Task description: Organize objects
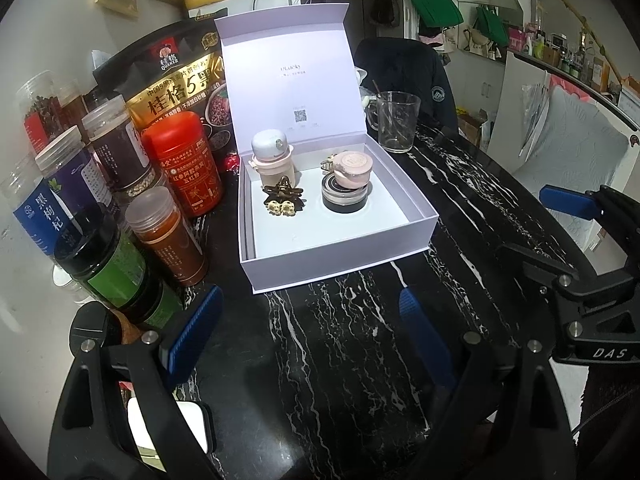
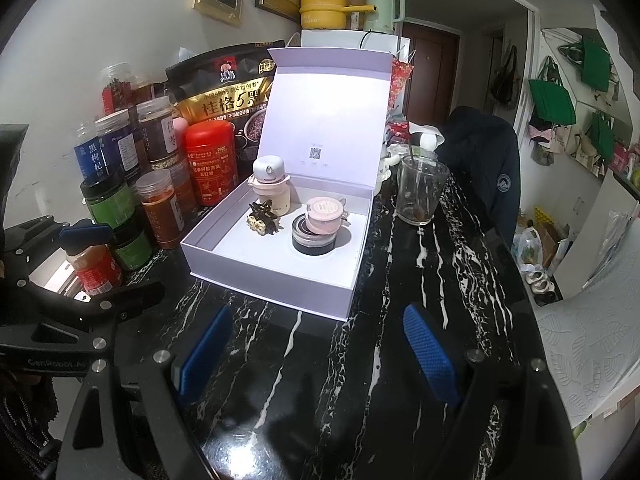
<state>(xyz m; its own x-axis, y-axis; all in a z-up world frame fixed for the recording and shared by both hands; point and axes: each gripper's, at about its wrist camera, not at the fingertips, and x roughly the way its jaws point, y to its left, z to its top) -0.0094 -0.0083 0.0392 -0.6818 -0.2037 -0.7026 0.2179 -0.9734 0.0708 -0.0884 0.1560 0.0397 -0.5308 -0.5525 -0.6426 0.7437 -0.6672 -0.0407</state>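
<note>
Four small things sit inside the pale lilac hinged cardboard gift box [image 1: 340,236], which stands on the black white-veined marble worktop [image 1: 340,340] with its lid propped upright at 12 o'clock, presumably so items can go in or out: one cream-and-pink mini blender [image 1: 273,162] at 11 o'clock, one dark star-shaped hair claw [image 1: 282,200] just in front of it, and one pink round pot [image 1: 352,170] stacked on one black round jar [image 1: 345,198] at 1 o'clock. Both pairs of tongs, left [image 1: 312,332] and right [image 2: 316,352], hang released and empty short of the box at 6 o'clock, apparently poised to reach in. One clear glass mug [image 1: 396,122] stands beyond the box at 1 o'clock; roughly ten jars and tins [image 1: 168,236] crowd 9 o'clock.
</note>
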